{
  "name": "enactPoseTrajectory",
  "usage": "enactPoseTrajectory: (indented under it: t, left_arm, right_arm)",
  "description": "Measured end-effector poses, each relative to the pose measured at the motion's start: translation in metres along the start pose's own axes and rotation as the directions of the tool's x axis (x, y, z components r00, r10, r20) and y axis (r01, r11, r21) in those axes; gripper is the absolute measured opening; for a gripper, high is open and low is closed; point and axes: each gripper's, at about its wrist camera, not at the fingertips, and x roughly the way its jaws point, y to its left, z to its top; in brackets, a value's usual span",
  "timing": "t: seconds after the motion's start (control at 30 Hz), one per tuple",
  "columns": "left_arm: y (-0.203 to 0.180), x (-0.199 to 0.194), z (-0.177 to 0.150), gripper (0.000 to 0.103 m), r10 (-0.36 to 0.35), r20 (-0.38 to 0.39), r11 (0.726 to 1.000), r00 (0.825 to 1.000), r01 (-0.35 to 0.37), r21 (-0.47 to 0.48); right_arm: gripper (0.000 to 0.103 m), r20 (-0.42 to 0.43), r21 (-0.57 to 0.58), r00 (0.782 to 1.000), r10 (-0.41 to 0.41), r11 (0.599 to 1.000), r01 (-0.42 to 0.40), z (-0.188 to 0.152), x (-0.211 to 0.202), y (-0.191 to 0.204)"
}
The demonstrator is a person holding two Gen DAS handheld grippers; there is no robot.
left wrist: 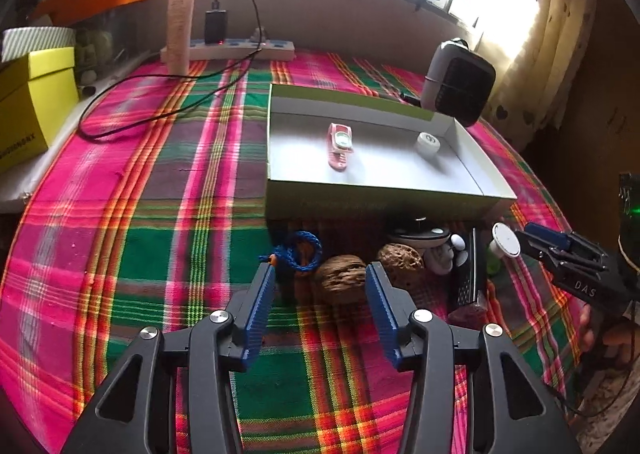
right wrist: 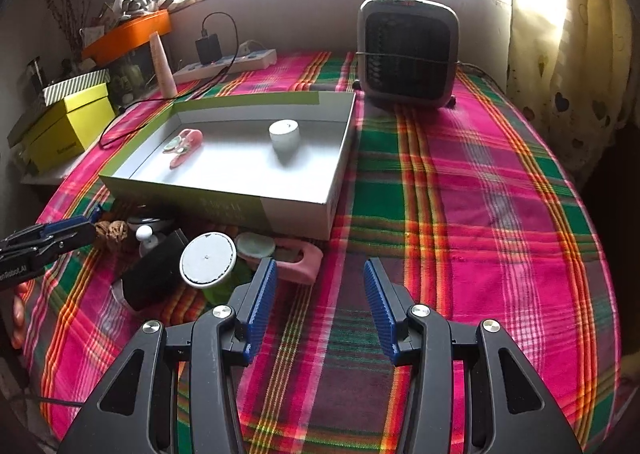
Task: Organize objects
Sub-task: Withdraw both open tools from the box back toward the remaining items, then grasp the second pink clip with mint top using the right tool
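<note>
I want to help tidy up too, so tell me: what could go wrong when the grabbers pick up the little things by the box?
1. The left gripper stands open at a round walnut; it may well roll away or slip out of the pads.
2. The things lie crowded: a second walnut and a blue cord sit close by and could get knocked.
3. The white-capped green bottle beside the right gripper looks easy to tip.

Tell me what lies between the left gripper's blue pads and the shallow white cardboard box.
In the left wrist view, a brown wrinkled walnut lies just beyond the open left gripper, before the box.
</note>
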Motion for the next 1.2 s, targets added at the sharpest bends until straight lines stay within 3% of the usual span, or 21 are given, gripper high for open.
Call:
enactPoseTrajectory:
  t: [0.53, 0.87, 1.03, 1.2]
  left_arm:
    - [-0.007, 0.012, 0.001, 0.046, 0.002, -0.035, 1.0, 0.999, -0.003, -0.006]
    - [-0.007, 0.012, 0.001, 0.046, 0.0, -0.033, 1.0, 0.999, 0.0, -0.009]
    - [-0.006, 0.012, 0.001, 0.046, 0.002, -0.033, 1.0, 0.999, -0.002, -0.006]
    - [-0.006, 0.012, 0.002, 0.046, 0.013, -0.03, 1.0, 0.999, -0.013, -0.007]
  right_arm:
    - [0.046, -0.053, -0.135, 0.998, 0.043, 0.99, -0.05, 0.006, 0.014, 0.014]
    - [0.046, -0.07, -0.186, 0.99, 0.126, 0.973, -0.137, -0.004, 0.007, 0.021]
    - [0.046, -0.05, -0.193, 0.997, 0.053, 0.979, -0.062, -0.003, 0.007, 0.021]
    - [0.046, -0.057, -0.207, 0.997, 0.049, 0.977, -0.06, 0.003, 0.014, 0.023]
